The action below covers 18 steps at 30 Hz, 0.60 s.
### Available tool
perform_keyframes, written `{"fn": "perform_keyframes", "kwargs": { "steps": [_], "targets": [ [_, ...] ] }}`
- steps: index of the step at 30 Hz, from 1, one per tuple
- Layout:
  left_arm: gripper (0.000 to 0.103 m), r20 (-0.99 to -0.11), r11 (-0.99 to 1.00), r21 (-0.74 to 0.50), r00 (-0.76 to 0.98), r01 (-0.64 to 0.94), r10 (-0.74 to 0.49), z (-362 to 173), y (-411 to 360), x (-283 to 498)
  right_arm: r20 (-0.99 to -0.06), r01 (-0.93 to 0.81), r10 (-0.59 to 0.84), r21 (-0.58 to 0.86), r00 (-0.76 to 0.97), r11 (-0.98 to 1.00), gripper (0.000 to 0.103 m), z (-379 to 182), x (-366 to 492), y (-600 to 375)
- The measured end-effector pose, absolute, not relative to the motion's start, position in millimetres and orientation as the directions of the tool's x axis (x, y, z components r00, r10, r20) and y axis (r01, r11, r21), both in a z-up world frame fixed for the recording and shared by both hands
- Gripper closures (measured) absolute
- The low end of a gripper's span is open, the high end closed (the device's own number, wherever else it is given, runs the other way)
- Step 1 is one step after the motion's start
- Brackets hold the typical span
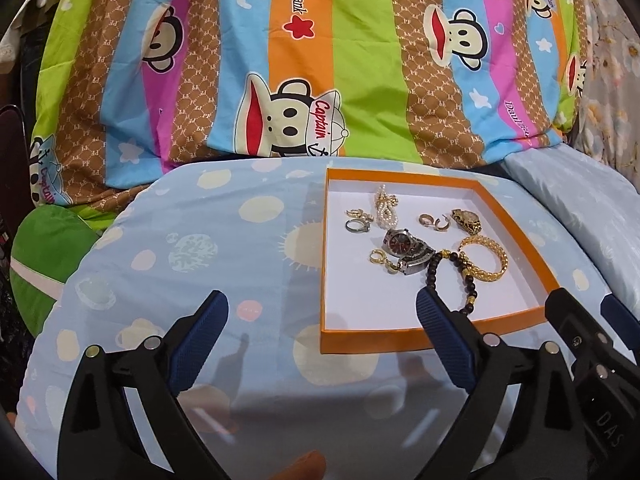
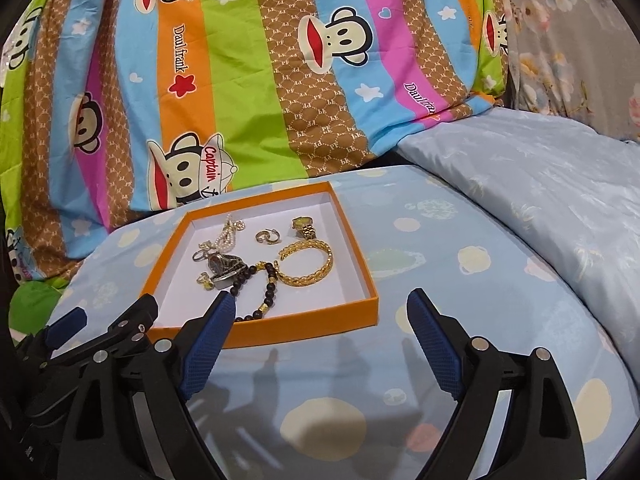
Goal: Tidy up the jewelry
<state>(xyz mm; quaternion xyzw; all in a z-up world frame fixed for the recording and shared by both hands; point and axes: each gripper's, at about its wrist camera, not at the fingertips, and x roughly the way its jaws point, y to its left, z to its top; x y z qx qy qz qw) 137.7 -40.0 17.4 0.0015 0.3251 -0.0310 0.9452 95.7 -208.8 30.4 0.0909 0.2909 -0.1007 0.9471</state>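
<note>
Left gripper (image 1: pixel 322 326) & right gripper (image 2: pixel 320 322): black plastic frames, blue ribbed pads (image 1: pixel 444 344), round silver screws, "DAS" embossed.

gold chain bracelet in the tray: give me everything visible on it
The gold chain bracelet is a thick braided-link band, shiny yellow metal by its look, curved into an open C. It lies flat on the white floor of the orange tray, right of centre. The dark bead bracelet touches its near-left end. No gripper touches it.
</note>
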Motion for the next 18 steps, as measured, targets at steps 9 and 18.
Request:
{"fn": "perform_keyframes", "kwargs": {
  "steps": [9,18],
  "targets": [
    [0.01,-0.626,0.998,0.01,0.779,0.061,-0.042,15.3,-42.7,138.6,-0.582,0.257,-0.193,0.028,0.79,0.966,0.017,29.6,99.2,-205.5],
    [0.01,-0.624,0.998,0.024,0.781,0.064,-0.035,15.3,-44.0,137.4,-0.595,0.258,-0.186,0.037,0.782,0.965,0.017,27.4,99.9,-207.0]
  ]
}}
